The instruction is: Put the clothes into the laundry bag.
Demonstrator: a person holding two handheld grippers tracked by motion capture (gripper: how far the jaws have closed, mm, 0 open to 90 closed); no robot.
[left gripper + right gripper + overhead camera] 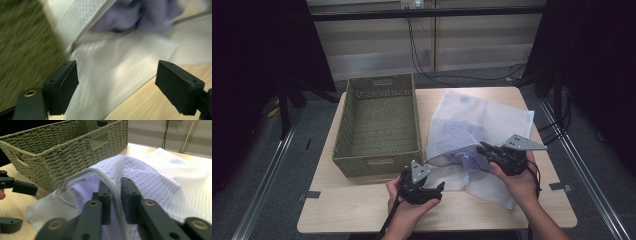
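Wooden table, dim room. Woven basket, left half, nothing inside. White mesh bag beside it, lilac cloth inside. Right gripper: jaws pinching the bag's rim, likely holding its mouth up. Left gripper: jaws spread, low, aimed at the bag's lower edge.

Two bare forearms reached in from the near edge, each hand wrapped around a black gripper. The left gripper lay low at the near centre, pointing right, its jaws spread wide with nothing between them. The right gripper pointed left toward it, its jaws drawn close together and pinching a white corded edge, a grey three-cornered plate riding on top.
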